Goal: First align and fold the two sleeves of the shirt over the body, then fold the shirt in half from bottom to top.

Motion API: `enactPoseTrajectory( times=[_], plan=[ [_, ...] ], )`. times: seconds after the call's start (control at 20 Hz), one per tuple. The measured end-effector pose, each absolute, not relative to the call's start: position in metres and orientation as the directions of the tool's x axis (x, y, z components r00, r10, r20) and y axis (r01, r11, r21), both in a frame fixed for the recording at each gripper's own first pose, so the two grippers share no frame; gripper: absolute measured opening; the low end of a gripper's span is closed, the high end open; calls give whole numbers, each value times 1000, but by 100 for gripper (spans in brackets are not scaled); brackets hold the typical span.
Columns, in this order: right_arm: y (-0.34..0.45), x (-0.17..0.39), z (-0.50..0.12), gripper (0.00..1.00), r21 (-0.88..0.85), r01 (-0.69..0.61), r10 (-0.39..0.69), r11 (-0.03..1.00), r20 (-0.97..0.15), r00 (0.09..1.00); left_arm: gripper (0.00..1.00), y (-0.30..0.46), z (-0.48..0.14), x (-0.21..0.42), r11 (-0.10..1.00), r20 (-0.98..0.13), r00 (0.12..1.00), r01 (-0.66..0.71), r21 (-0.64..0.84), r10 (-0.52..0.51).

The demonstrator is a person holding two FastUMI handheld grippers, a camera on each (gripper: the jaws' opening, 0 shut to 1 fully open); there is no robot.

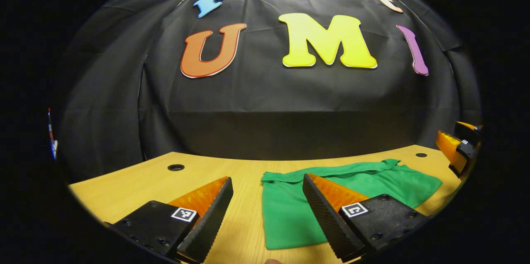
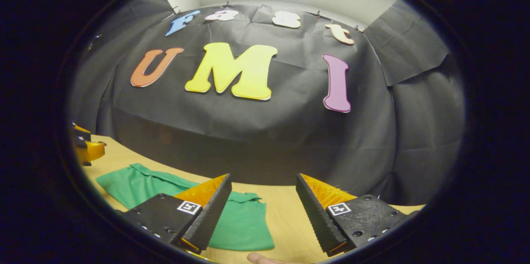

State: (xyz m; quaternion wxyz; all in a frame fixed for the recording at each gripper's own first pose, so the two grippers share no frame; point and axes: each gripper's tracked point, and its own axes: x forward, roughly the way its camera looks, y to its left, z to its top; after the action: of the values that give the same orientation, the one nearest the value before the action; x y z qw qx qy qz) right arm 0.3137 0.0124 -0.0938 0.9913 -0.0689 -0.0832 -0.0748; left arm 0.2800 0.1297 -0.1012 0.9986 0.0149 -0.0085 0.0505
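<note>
shirt [image 1: 290,214] folded on table [image 1: 136,181] | left gripper [image 1: 267,185], right gripper [image 2: 263,181] fingers apart

The green shirt [image 1: 364,185] lies flat on the wooden table [image 1: 136,185] as a compact, roughly rectangular folded bundle with straight side edges. A folded band of cloth, likely the collar, runs along its far edge toward the booth wall. In the right gripper view the same shirt [image 2: 244,226] lies at lower left, smooth with few wrinkles.
</note>
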Motion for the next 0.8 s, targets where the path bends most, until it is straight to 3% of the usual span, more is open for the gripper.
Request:
enactPoseTrajectory(
  times=[0.45,0.7,0.8],
  plan=[
    [-27,195,-95,95,-77,142,-127,987,175,976,100,112,-105,163,989,38,990,-136,-53,138],
    [-30,145,-116,96,-9,89,-87,996,84,993,100,94,-90,109,993,108,988,-102,-63,109],
    [-32,128,-106,96,-74,103,-94,992,115,989,100,88,-92,100,994,54,993,-98,-51,101]
  ],
)
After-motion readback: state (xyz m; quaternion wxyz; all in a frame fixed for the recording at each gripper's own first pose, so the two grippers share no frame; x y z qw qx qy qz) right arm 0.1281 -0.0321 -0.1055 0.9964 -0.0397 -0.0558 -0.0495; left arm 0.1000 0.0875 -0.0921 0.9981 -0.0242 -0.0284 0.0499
